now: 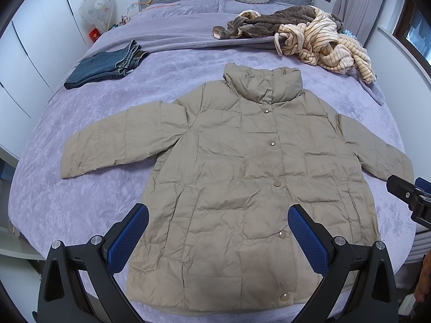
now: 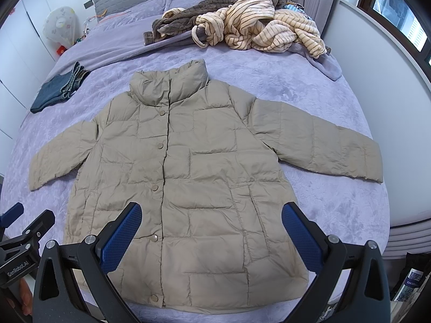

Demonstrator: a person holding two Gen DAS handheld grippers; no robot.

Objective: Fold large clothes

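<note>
Jacket [image 1: 242, 167] spread flat, front up, snapped shut, sleeves out, mid bed [image 1: 80, 202]. Left gripper [image 1: 218, 239] and right gripper [image 2: 211, 238] above the hem, jaws wide open, empty. Folded jeans [image 1: 102, 67] far left

The left gripper [image 1: 218, 231] had two black plastic arms, and each arm ended in a blue pad [image 1: 307, 238] with a fine dotted texture. Round silver screws [image 1: 96, 240] sat at the joints of the arms. The right gripper [image 2: 211, 228] had the same look: black frame, blue textured pads [image 2: 121, 238], silver screws [image 2: 333, 239]. On the black body of the left gripper, white letters [image 2: 16, 268] read "GenRobot.AI".
</note>
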